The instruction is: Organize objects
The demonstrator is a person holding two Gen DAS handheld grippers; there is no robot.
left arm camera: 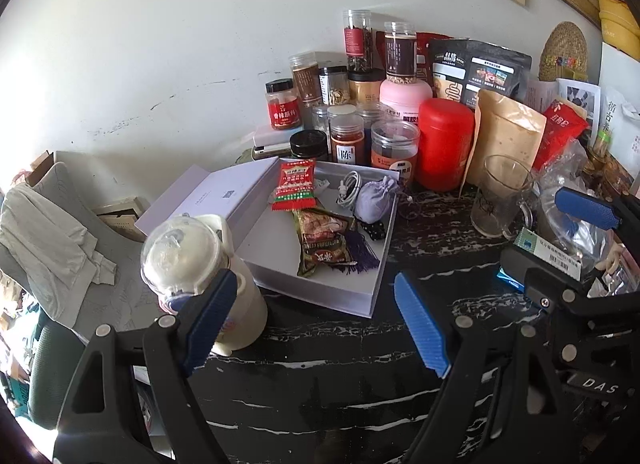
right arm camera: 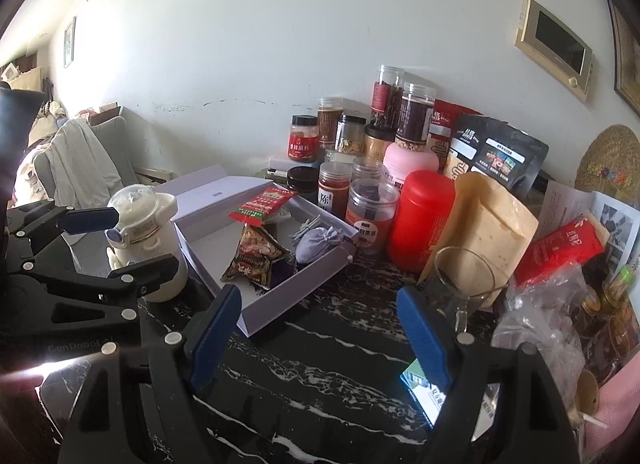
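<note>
Starting from the left of the frames, a cream bottle (left arm camera: 208, 284) with a clear domed cap stands on the dark marbled bench (left arm camera: 320, 384), just beside the left side of the open white box (left arm camera: 320, 292). The left gripper (left arm camera: 316, 328) has its jaws wide apart and holds nothing; one blue pad is in front of the bottle, but I cannot tell if it touches. In the middle, the box already contains a red snack packet (left arm camera: 294, 184), a brown snack packet (left arm camera: 324, 240), a white cable (left arm camera: 350, 188) and a lilac pouch (left arm camera: 376, 200), so I judge that the sorting is partly done. Behind the box, the jars (left arm camera: 348, 136) and the red canister (left arm camera: 444, 144) stand in a tight group by the wall. At the right, the glass mug (left arm camera: 504, 196), a small green-and-white carton (left arm camera: 548, 256) and crumpled plastic bags (right arm camera: 540, 320) are still loose, so much work remains. The right gripper (right arm camera: 320, 340) is also wide open and empty, over bare bench. Only the left view shows the cable; only the right view shows the carton (right arm camera: 424, 388) lying just below its right pad, and the left gripper from the side at the left edge.
</note>
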